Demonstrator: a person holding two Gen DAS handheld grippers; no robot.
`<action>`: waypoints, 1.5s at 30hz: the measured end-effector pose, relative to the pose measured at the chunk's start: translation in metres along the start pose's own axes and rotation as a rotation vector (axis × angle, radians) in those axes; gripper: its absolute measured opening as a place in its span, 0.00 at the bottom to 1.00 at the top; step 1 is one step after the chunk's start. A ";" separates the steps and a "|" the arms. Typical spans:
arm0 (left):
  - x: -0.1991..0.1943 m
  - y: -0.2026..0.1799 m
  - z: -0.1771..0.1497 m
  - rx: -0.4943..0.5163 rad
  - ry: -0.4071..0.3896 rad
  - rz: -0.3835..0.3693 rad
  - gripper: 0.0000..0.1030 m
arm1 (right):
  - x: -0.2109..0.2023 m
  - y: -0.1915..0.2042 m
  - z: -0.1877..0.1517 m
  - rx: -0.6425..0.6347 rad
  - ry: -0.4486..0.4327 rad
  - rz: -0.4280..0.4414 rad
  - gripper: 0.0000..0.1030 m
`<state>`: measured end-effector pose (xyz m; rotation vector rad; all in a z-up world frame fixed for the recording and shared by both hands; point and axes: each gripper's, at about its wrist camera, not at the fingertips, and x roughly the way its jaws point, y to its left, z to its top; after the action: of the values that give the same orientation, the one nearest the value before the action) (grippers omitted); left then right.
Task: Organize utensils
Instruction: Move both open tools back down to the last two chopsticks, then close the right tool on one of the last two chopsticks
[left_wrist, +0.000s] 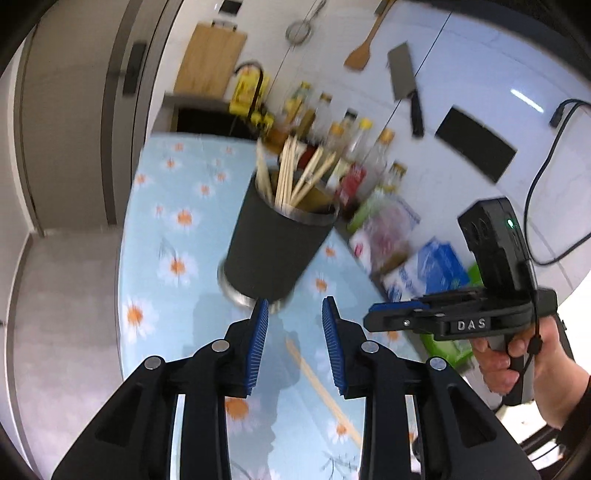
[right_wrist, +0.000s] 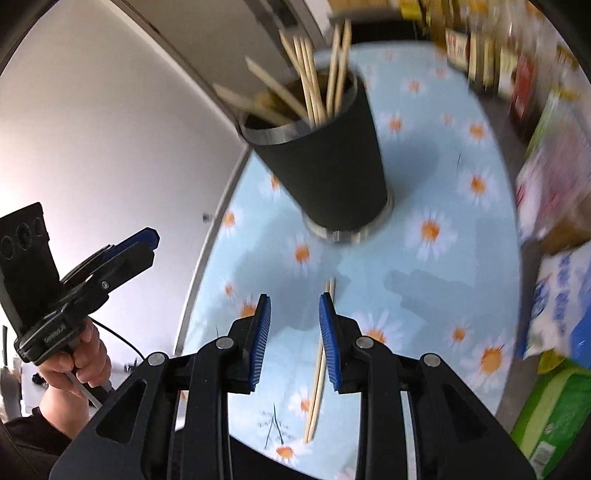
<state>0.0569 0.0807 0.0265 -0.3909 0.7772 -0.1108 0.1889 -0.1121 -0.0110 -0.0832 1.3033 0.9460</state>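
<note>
A black cylindrical holder (left_wrist: 275, 245) stands on the daisy-print tablecloth (left_wrist: 177, 229), with several wooden chopsticks (left_wrist: 291, 173) sticking out of it. It also shows in the right wrist view (right_wrist: 328, 166). A loose pair of chopsticks (left_wrist: 321, 387) lies flat on the cloth below my left gripper (left_wrist: 295, 343), which is open and empty just short of the holder. In the right wrist view the loose chopsticks (right_wrist: 319, 373) lie under my right gripper (right_wrist: 295, 339), also open and empty. The right gripper appears in the left wrist view (left_wrist: 373, 312); the left gripper appears in the right wrist view (right_wrist: 153, 236).
Sauce bottles (left_wrist: 347, 147) and food packets (left_wrist: 424, 266) crowd the table's back and right side. A green package (right_wrist: 554, 410) sits at the right edge. A cleaver (left_wrist: 404, 81), spatula and cutting board hang on the wall. The table's left edge (right_wrist: 207, 266) drops to the floor.
</note>
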 end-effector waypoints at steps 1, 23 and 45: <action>0.003 0.003 -0.005 -0.012 0.016 -0.001 0.29 | 0.011 -0.002 -0.003 0.013 0.042 0.005 0.28; 0.043 0.030 -0.090 -0.141 0.286 -0.011 0.29 | 0.119 -0.014 -0.004 0.001 0.441 -0.152 0.07; 0.049 0.032 -0.095 -0.116 0.319 0.035 0.29 | 0.155 0.015 -0.008 -0.001 0.482 -0.284 0.07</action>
<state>0.0239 0.0698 -0.0795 -0.4762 1.1085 -0.0960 0.1676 -0.0225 -0.1369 -0.5092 1.6787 0.7026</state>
